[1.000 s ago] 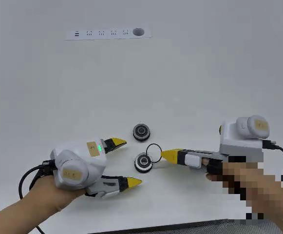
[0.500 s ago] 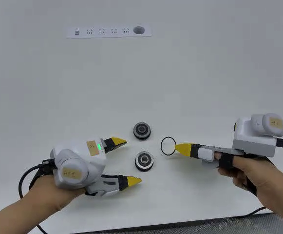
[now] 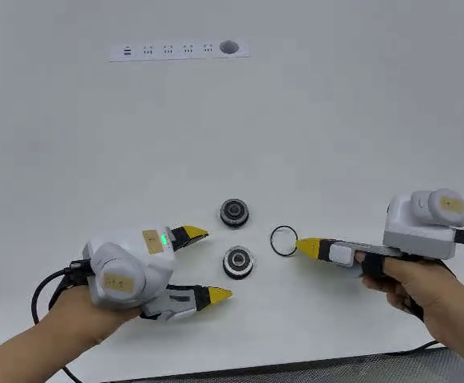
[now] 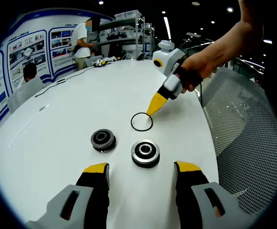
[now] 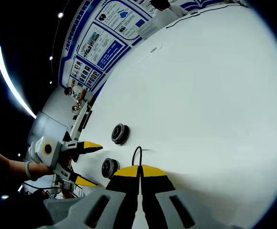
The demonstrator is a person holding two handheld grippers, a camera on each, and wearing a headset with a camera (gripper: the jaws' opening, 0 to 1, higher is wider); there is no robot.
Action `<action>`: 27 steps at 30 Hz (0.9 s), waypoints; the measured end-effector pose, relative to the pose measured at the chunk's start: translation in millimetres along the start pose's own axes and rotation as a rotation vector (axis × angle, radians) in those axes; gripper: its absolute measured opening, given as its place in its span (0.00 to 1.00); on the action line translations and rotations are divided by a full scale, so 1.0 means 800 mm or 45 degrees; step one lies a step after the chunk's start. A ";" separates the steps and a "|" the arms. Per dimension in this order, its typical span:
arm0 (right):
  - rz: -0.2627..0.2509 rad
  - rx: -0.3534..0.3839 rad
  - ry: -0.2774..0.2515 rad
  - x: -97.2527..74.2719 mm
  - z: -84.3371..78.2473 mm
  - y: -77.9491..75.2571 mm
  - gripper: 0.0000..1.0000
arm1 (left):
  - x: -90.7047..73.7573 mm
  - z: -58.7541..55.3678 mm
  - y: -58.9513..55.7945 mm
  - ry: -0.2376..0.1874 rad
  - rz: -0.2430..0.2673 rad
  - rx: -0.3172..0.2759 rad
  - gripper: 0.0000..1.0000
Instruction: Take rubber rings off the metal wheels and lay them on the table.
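Observation:
Two metal wheels rest on the white table: a near wheel and a far wheel. A thin black rubber ring is pinched at its edge by my right gripper, which is shut on it just right of the near wheel. My left gripper stands open on the left, its yellow tips flanking the space in front of the near wheel without touching it.
A white power strip lies at the far side of the table. The table's front edge runs just below both hands. A cable trails from the left gripper.
My right gripper has carried the rubber ring to the right, away from the near wheel. The left gripper has stayed where it was.

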State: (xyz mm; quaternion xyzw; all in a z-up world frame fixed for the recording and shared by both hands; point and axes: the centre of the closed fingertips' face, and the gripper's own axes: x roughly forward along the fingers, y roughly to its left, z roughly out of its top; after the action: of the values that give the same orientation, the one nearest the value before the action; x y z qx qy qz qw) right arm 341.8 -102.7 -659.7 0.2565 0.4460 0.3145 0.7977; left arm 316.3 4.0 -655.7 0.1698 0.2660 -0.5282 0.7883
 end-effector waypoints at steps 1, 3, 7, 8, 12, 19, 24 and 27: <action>-0.012 -0.013 0.002 0.000 0.000 -0.002 0.02 | 0.000 0.001 -0.001 -0.002 -0.002 -0.004 0.56; -0.027 -0.037 0.005 0.001 0.001 -0.004 0.02 | 0.000 0.001 -0.001 0.000 -0.003 0.001 0.56; -0.049 -0.091 0.015 0.002 0.000 -0.005 0.05 | 0.001 0.001 0.000 -0.002 -0.001 -0.003 0.56; -0.049 -0.095 0.017 0.002 -0.001 -0.005 0.07 | 0.001 0.001 -0.001 -0.001 -0.002 -0.006 0.56; -0.063 -0.133 0.027 0.001 -0.002 -0.007 0.11 | 0.000 0.001 0.001 0.000 0.001 -0.004 0.55; -0.058 -0.151 -0.004 -0.001 0.008 -0.008 0.18 | 0.000 0.002 0.000 -0.005 -0.003 -0.007 0.54; -0.015 -0.126 -0.036 0.000 0.013 0.002 0.18 | 0.001 0.009 0.000 -0.017 -0.005 -0.004 0.51; 0.005 -0.135 -0.029 0.001 0.011 0.010 0.18 | 0.002 0.012 -0.001 -0.017 -0.009 0.000 0.49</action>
State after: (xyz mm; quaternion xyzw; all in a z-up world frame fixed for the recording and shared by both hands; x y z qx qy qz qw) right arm 347.7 -98.1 -650.7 0.2182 0.4189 0.3363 0.8147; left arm 318.6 -2.9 -648.9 0.1654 0.2612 -0.5320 0.7883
